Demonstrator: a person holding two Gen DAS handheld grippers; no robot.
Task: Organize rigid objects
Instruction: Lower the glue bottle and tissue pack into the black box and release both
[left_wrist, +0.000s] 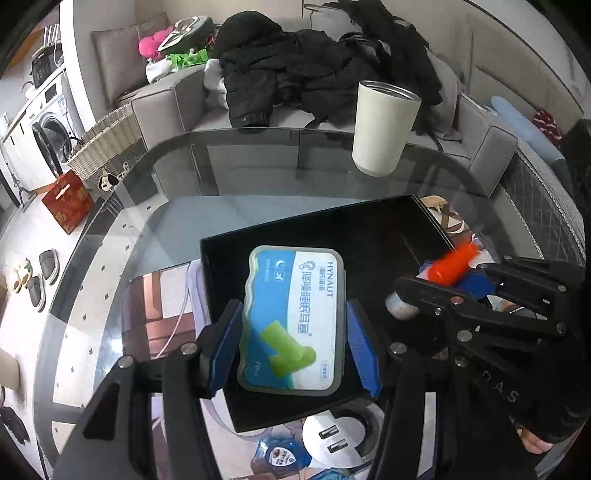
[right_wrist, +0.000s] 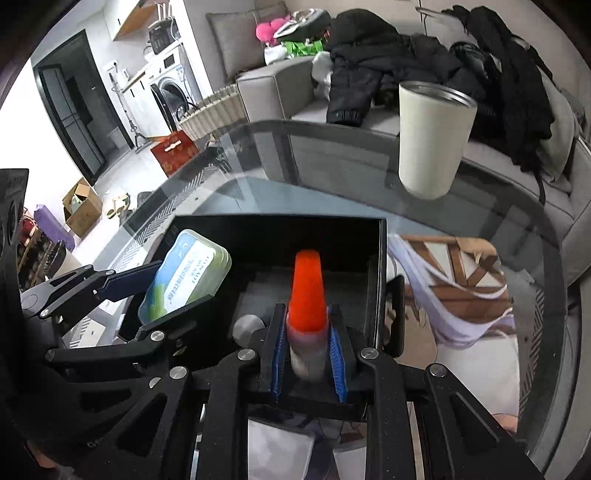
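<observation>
We hold a flat, rigid blue-and-white plastic earplug case (left_wrist: 293, 321) by its long edges in the left tool (left_wrist: 291, 343) and a light, slippery orange-capped tube (right_wrist: 307, 295) pinched in the closed right tool (right_wrist: 308, 354), both above the black open box (right_wrist: 382, 258).

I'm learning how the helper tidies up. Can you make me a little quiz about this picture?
1. True or false: the left tongs hold the earplug case between the blue pads.
2. Which thing do the right tongs grip? A) the white cup B) the orange-capped bottle C) a slipper
3. Fill in: both held things hover over the black ____.

Key:
1. True.
2. B, the orange-capped bottle; the white cup stands apart on the glass table.
3. Box.
</observation>
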